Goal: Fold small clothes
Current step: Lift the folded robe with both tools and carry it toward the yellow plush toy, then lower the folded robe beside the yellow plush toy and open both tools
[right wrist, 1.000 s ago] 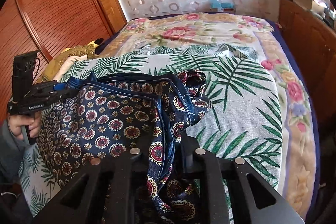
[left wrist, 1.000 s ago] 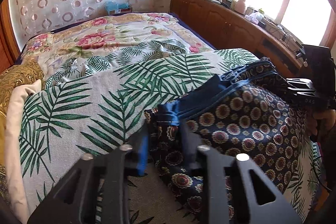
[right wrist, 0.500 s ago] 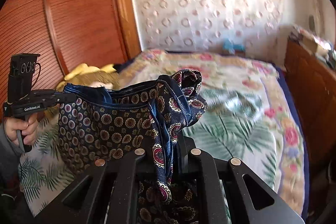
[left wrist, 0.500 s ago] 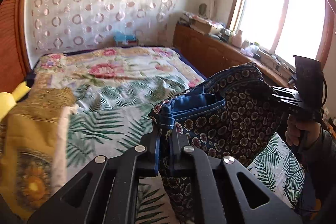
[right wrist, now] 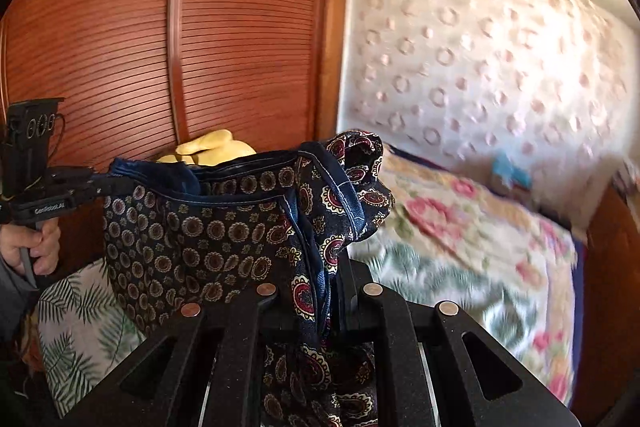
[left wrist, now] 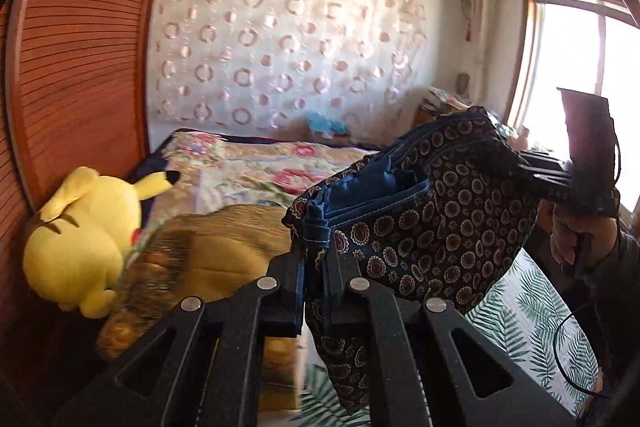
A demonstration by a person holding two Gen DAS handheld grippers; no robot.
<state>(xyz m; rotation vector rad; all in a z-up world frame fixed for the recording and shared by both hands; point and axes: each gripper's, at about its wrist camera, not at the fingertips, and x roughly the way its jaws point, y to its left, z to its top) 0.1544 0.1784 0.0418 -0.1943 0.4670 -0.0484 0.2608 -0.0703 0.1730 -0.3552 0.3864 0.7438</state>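
Note:
A dark navy garment [left wrist: 424, 227] printed with round medallions hangs in the air above the bed, stretched between both grippers by its blue-edged waistband. My left gripper [left wrist: 316, 267] is shut on one end of the waistband, and the cloth drapes down between its fingers. In the same view my right gripper [left wrist: 516, 163] pinches the far end, with a hand [left wrist: 576, 235] on its handle. The right wrist view shows my right gripper [right wrist: 330, 279] shut on a bunched fold of the garment [right wrist: 208, 235], and my left gripper [right wrist: 96, 187] clamps the opposite end.
A yellow plush toy [left wrist: 80, 239] and a gold pillow [left wrist: 224, 239] lie by the slatted wooden wardrobe door [left wrist: 80, 67]. Below the garment are a floral quilt [left wrist: 248, 167] and a leaf-print sheet [left wrist: 532, 311]. A bright window [left wrist: 580, 67] is on the right.
Both grippers have risen and lifted the garment off the bed, so it now hangs free. Both views have swung toward the wardrobe side.

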